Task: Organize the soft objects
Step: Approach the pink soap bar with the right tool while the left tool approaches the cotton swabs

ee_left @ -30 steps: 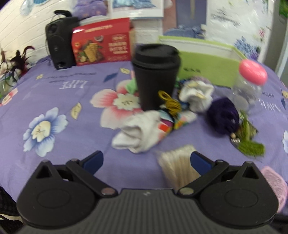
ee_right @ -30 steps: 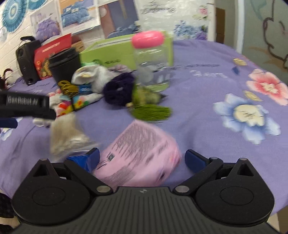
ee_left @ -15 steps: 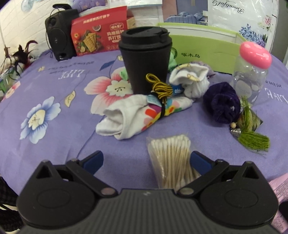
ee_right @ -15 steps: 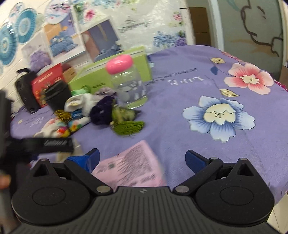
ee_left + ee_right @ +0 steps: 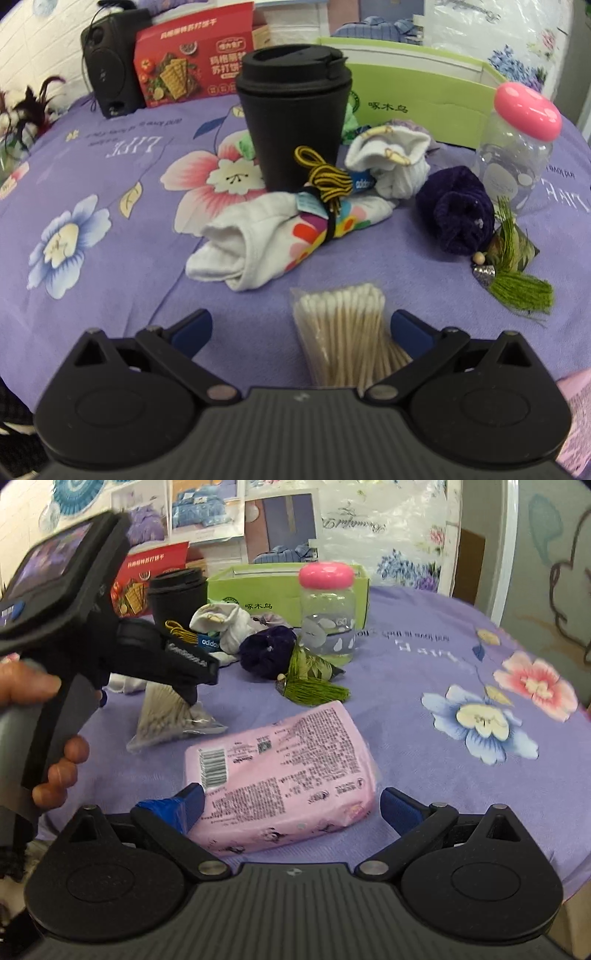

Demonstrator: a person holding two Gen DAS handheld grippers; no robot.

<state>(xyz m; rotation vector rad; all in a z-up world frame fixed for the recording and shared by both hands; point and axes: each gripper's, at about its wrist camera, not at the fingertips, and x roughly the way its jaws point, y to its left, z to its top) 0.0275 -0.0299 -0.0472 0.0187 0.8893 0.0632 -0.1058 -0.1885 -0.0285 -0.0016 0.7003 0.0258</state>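
Note:
A rolled white cloth with bright prints [image 5: 280, 240], tied with a black-and-yellow cord, lies before the black cup [image 5: 293, 110]. Behind it sit a white sock bundle [image 5: 391, 162] and a dark purple cloth roll [image 5: 458, 214]. My left gripper [image 5: 301, 328] is open, low over a bag of cotton swabs [image 5: 343, 332] that lies toward its right finger. My right gripper [image 5: 291, 806] is open around the near end of a pink tissue pack [image 5: 284, 775]. The purple roll [image 5: 267, 651] and sock bundle [image 5: 225, 626] also show in the right wrist view.
A green box [image 5: 417, 96], a clear bottle with a pink cap [image 5: 517, 147], a green tassel charm [image 5: 517, 277], a red cracker box [image 5: 192, 70] and a black speaker [image 5: 110, 74] stand around the purple flowered tablecloth [image 5: 110, 206]. A hand [image 5: 51, 738] holds the left gripper.
The left gripper has come closer and lower over the cotton swab bag. The right view has swung back onto the pink pack, which now lies between its open fingers.

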